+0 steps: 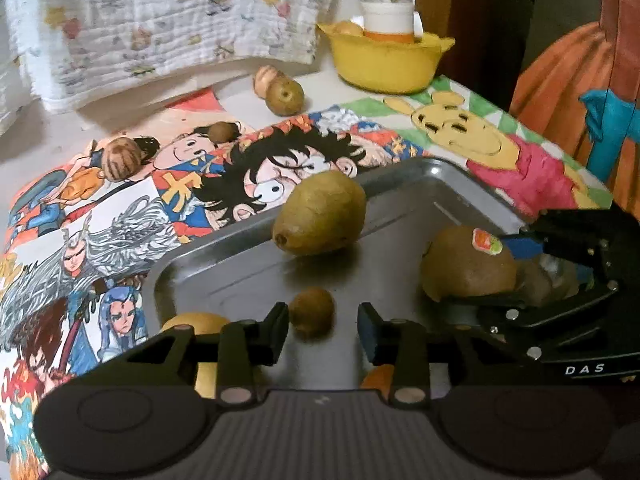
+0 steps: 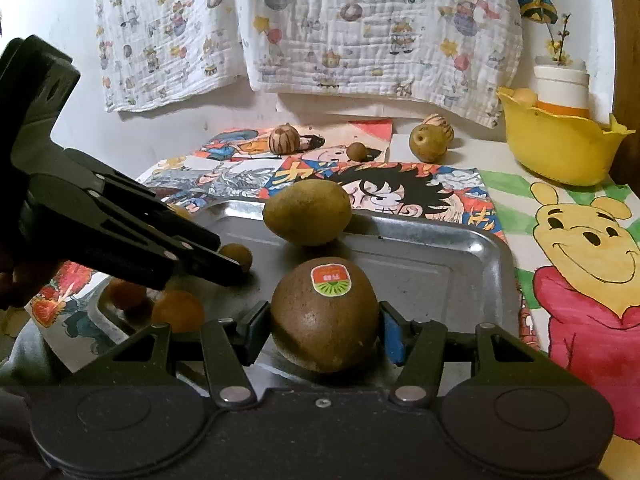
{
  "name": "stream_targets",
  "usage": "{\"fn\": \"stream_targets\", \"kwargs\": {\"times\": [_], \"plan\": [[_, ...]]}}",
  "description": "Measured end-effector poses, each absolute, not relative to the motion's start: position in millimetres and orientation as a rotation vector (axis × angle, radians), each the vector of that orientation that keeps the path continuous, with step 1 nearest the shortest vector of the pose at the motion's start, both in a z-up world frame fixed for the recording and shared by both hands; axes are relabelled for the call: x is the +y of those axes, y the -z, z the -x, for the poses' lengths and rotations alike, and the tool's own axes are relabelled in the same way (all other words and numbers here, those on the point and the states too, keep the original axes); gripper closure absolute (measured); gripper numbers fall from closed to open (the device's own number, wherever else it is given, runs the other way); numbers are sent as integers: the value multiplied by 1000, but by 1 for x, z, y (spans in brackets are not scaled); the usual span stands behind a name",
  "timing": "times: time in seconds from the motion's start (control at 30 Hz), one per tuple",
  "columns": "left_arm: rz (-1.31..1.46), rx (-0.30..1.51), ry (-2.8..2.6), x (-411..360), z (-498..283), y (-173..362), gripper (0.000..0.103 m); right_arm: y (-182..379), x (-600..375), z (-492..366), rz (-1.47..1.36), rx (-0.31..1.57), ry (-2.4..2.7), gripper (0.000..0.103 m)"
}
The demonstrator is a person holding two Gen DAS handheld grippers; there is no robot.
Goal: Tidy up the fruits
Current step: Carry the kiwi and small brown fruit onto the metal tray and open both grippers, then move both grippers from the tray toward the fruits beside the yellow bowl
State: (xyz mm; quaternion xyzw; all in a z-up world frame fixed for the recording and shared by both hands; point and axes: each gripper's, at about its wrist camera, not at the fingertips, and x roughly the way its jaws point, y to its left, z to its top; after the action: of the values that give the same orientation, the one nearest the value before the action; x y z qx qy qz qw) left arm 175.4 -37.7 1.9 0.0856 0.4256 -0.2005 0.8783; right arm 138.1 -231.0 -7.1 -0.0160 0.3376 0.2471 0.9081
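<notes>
Right gripper (image 2: 324, 330) pinches the stickered kiwi (image 2: 325, 314) over the tray (image 2: 460, 264); left gripper (image 1: 323, 330) spread, small fruit (image 1: 311, 311) just dropped ahead, sorting.

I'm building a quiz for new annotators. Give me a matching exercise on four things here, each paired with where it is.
Things:
1. stickered kiwi
2. small brown fruit
3. white cup
4. walnut

Places:
A. in the yellow bowl
B. on the comic paper, behind the tray
C. on the tray, between the right gripper fingers
D. on the tray, just ahead of the left gripper

Pairs: 1-C, 2-D, 3-A, 4-B
</notes>
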Motion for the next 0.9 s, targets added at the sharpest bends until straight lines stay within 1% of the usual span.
{"fn": "stream_targets", "kwargs": {"times": [0.03,0.07,0.1,0.17,0.27,0.3,0.33,0.37,0.5,0.63,0.9], "plan": [[-164,876,418,-35,-172,-5,46,6,-232,-136,31,693,-512,41],[-153,862,413,-33,-168,-8,43,5,-233,-135,30,689,-515,39],[-146,848,408,-31,-164,-11,40,4,-233,-133,29,684,-518,38],[-132,821,401,-27,-156,-17,38,1,-234,-129,30,674,-525,34],[-109,787,390,-22,-141,-24,27,-4,-235,-122,27,658,-534,30],[-108,773,384,-20,-136,-26,21,-5,-236,-119,25,652,-538,28],[-110,761,379,-19,-130,-28,16,-7,-237,-117,24,646,-542,25],[-113,747,373,-17,-124,-30,15,-9,-237,-114,22,640,-546,21],[-120,703,352,-9,-99,-34,4,-14,-238,-102,24,626,-564,14],[-127,695,334,0,-78,-32,1,-17,-235,-90,43,618,-579,7],[-139,752,285,20,-53,-15,1,-16,-235,-73,77,645,-583,1]]}}
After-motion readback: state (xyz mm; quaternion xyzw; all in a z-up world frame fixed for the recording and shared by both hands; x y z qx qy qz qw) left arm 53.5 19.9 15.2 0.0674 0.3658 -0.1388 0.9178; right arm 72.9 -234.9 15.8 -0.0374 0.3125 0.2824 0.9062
